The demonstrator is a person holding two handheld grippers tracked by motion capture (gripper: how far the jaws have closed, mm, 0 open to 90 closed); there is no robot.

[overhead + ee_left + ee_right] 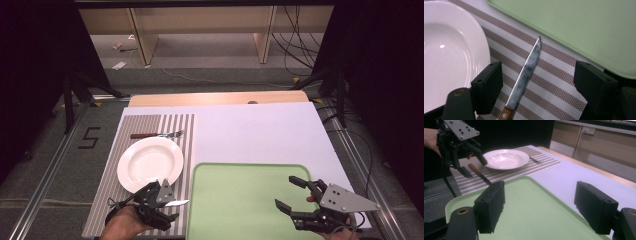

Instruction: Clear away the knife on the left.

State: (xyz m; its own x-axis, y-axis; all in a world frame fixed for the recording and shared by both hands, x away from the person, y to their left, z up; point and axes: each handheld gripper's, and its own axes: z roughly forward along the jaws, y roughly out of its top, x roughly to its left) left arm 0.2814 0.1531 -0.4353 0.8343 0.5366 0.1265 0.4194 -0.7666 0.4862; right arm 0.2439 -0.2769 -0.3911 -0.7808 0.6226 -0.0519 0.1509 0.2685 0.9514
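Striped mat [186, 131] carries a white plate [150, 163] and a knife [525, 75], which lies flat between the spread jaws of the left hand-held gripper [169, 209]. The right hand-held gripper [290, 194] hangs spread over the green tray [240, 200].

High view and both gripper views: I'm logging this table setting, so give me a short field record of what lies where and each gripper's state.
placemat: striped, at table's left
plate: white, on placemat
fork: beyond plate, on placemat
knife: flat on placemat, between plate and tray
tray: green, bare
left gripper: open, over knife
right gripper: open, above tray
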